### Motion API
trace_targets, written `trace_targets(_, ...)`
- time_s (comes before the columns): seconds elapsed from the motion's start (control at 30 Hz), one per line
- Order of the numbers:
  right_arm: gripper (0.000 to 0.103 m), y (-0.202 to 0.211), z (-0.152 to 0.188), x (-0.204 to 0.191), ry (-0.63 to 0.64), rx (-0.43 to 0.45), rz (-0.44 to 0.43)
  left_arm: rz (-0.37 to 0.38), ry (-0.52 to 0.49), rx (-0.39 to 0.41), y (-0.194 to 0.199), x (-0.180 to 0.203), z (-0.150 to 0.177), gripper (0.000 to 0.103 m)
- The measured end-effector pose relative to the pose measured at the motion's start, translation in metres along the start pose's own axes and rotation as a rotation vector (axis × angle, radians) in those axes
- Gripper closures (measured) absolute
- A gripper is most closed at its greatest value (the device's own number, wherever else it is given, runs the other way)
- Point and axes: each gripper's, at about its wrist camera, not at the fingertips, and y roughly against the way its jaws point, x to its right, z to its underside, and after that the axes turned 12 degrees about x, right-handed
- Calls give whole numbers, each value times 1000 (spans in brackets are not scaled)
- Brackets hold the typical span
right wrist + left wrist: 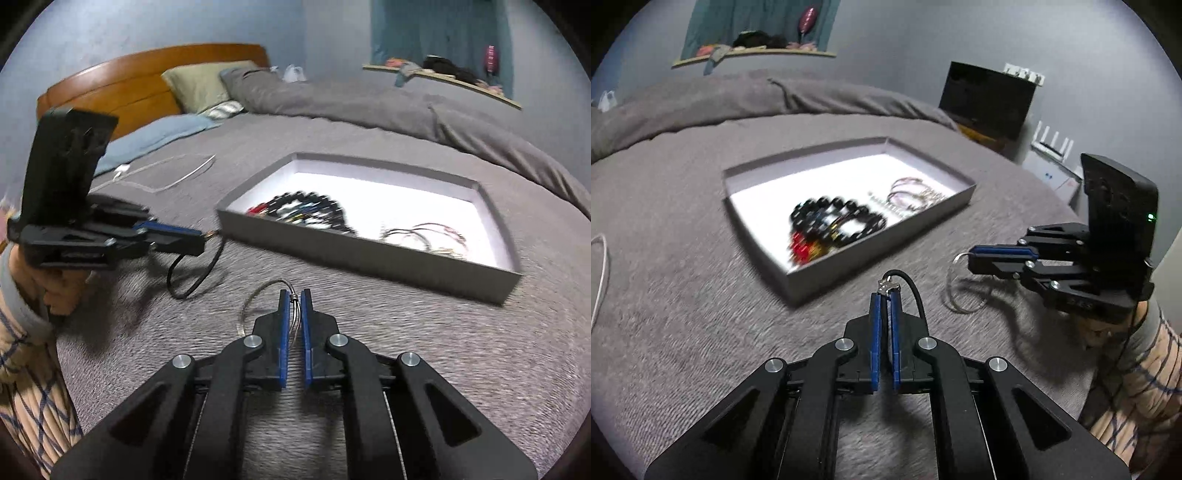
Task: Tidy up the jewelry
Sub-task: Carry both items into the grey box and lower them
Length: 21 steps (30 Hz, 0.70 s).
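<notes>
A shallow grey tray (886, 240) with a white floor lies on the grey bed. It holds a black bead bracelet (834, 221) with red beads and thin pink wire bracelets (912, 194). My left gripper (885, 291) is shut on a black cord bracelet (912, 288) with a silver charm, just short of the tray's near wall. My right gripper (294, 295) is shut on a thin silver wire bangle (258, 299), held above the blanket near the tray (369, 254). Each gripper shows in the other's view, the left (201, 234) and the right (971, 254).
A white cable (166, 173) lies on the blanket left of the tray. Pillows and a wooden headboard (147, 81) are at the far left. A dark monitor (988, 99) and a white router (1052, 142) stand beyond the bed's right edge.
</notes>
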Motion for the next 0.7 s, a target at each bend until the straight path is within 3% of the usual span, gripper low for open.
trace_targets(0.33, 98, 19, -18, 32, -76, 90, 57, 12, -4, 70, -13, 23, -23, 97)
trace_targets(0.7, 98, 28, -29, 42, -118, 159, 69, -119, -93, 154, -15, 38, -38, 97)
